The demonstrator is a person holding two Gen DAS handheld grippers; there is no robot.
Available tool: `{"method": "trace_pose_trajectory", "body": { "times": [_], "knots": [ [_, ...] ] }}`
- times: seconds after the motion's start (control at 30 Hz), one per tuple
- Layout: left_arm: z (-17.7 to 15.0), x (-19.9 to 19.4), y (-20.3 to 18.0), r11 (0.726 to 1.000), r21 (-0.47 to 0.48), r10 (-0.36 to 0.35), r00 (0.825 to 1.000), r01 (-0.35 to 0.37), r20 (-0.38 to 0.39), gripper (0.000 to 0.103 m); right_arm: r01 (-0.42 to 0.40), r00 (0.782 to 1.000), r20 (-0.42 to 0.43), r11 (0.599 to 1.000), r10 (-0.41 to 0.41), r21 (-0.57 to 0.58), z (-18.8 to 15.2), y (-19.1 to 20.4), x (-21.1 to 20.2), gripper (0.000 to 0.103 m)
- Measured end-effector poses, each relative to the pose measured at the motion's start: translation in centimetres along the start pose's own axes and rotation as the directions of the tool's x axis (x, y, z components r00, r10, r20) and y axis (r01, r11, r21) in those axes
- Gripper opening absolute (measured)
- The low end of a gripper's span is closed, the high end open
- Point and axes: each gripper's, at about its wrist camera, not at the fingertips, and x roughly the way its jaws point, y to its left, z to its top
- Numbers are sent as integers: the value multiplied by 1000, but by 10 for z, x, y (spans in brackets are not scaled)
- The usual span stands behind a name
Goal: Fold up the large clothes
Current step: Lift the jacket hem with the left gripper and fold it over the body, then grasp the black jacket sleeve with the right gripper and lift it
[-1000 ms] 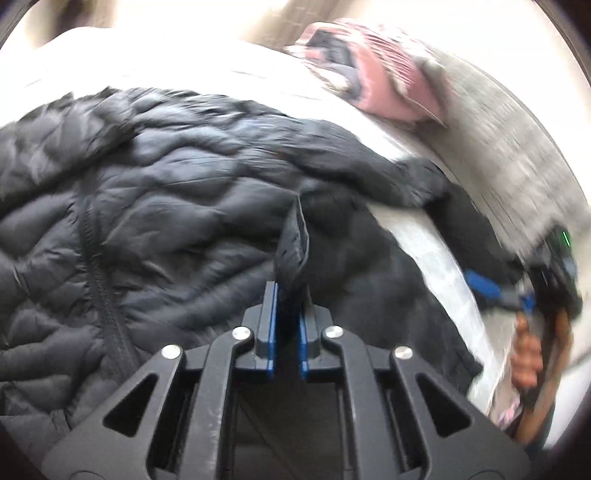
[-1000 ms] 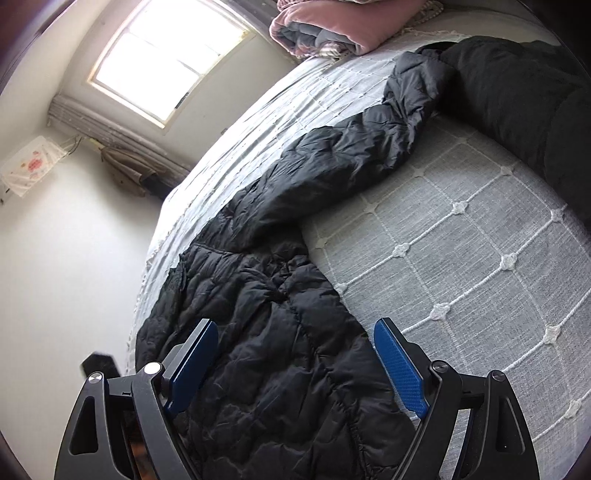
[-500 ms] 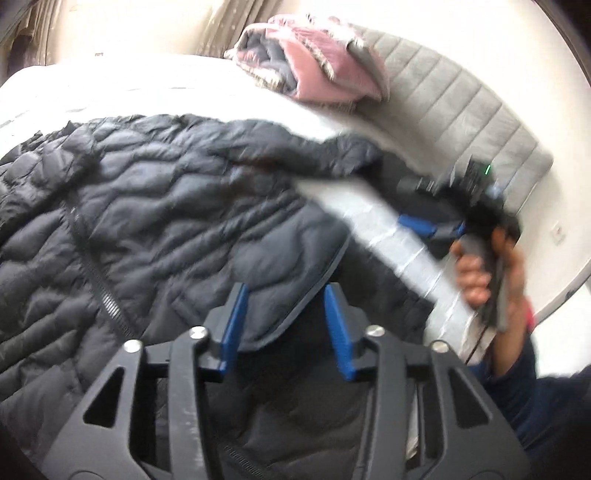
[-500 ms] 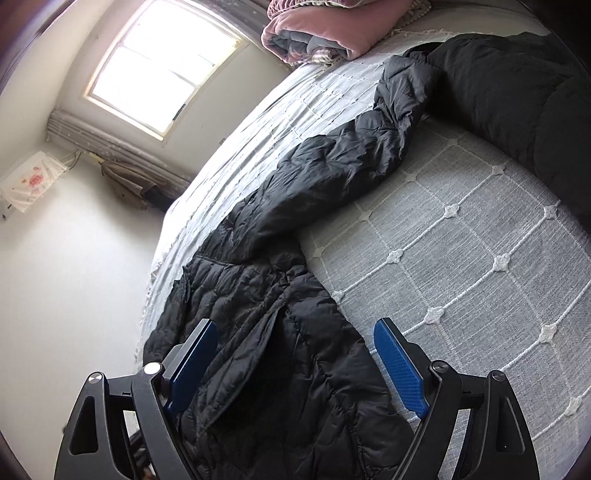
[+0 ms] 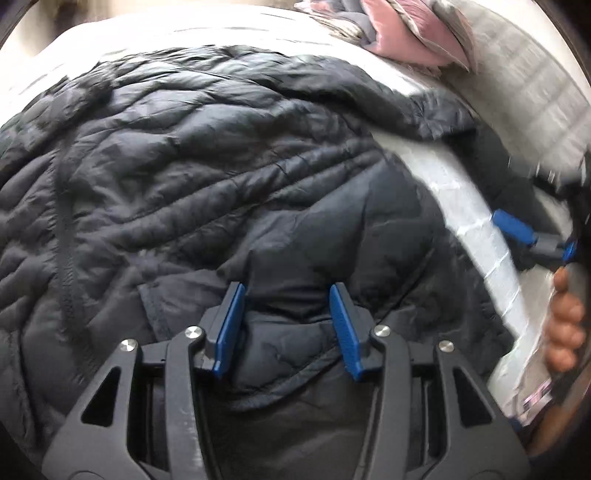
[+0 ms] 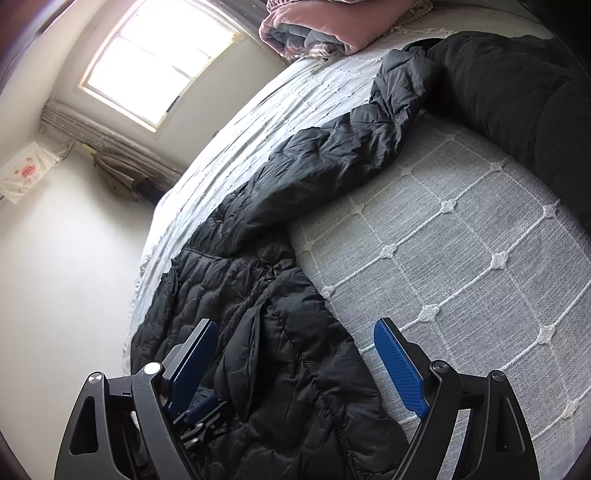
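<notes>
A large black quilted puffer jacket (image 5: 207, 173) lies spread on the bed, its front panel folded over the body. My left gripper (image 5: 286, 295) is open and empty, just above the jacket's folded edge. In the right wrist view the jacket (image 6: 295, 354) lies under my right gripper (image 6: 295, 354), which is wide open and empty; one sleeve (image 6: 332, 155) stretches away across the bedspread. The right gripper also shows at the right of the left wrist view (image 5: 517, 232), held by a hand.
The bed has a grey bedspread (image 6: 461, 240) with a white tufted grid. Folded pink and grey bedding (image 6: 317, 26) sits at the head of the bed, by a padded headboard (image 5: 535, 92). Another dark garment (image 6: 524, 85) lies at the far right. A window (image 6: 159, 62) is behind.
My left gripper was shut on the jacket's edge, then opened and let it fall onto the jacket body; it now sits lower and closer. The right gripper stayed open, shifting slightly.
</notes>
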Motion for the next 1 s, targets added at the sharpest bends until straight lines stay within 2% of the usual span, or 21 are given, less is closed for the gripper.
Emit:
{"method": "trace_pose_trajectory", "body": {
  "times": [0.07, 0.1, 0.13, 0.17, 0.2, 0.23, 0.33, 0.43, 0.47, 0.53, 0.63, 0.77, 0.87, 1.0],
  "knots": [
    [1, -20, 7, 999, -47, -20, 999, 22, 42, 50, 8, 1000, 8, 1000, -8, -6, 1, 0, -1, 88],
    [1, -29, 10, 999, -53, -7, 998, 11, 65, 50, 16, 1000, 16, 1000, -16, -8, 2, -1, -3, 88],
    [0, -38, 13, 998, -58, 19, 996, -14, 86, 54, 26, 999, 24, 1000, -25, -9, 3, -3, -4, 88],
    [0, -47, 18, 995, -69, 80, 990, -73, 116, 68, 37, 999, 30, 999, -37, -6, 4, -5, -5, 88],
    [2, -52, 23, 989, -82, 137, 981, -126, 139, 74, 44, 998, 33, 999, -44, 1, 5, -7, -6, 88],
    [3, -60, 32, 974, -105, 216, 961, -200, 173, 80, 47, 998, 32, 999, -47, 6, 6, -10, -6, 88],
    [3, -72, 62, 928, -179, 360, 911, -327, 202, 80, 61, 998, 26, 998, -62, 12, 11, -18, -4, 88],
    [3, -81, 96, 888, -267, 433, 877, -375, 208, 81, 68, 997, 30, 997, -69, 26, 18, -26, -2, 88],
    [1, -83, 107, 878, -294, 443, 873, -377, 203, 81, 53, 998, 24, 998, -54, 38, 22, -29, 1, 88],
    [0, -87, 128, 869, -351, 433, 879, -349, 197, 81, 33, 999, 25, 997, -34, 72, 33, -35, 6, 88],
    [0, -90, 148, 849, -420, 430, 882, -321, 196, 81, 38, 996, 78, 990, -49, 135, 52, -48, 9, 88],
    [-1, -95, 162, 818, -467, 464, 866, -336, 189, 82, 3, 996, 84, 984, -19, 180, 80, -60, 22, 88],
    [1, -96, 167, 814, -455, 481, 858, -361, 181, 82, 33, 992, 111, 980, -56, 195, 108, -67, 32, 88],
    [3, -97, 180, 771, -479, 537, 832, -419, 136, 82, 79, 988, 115, 971, -107, 228, 141, -79, 57, 88]
  ]
}}
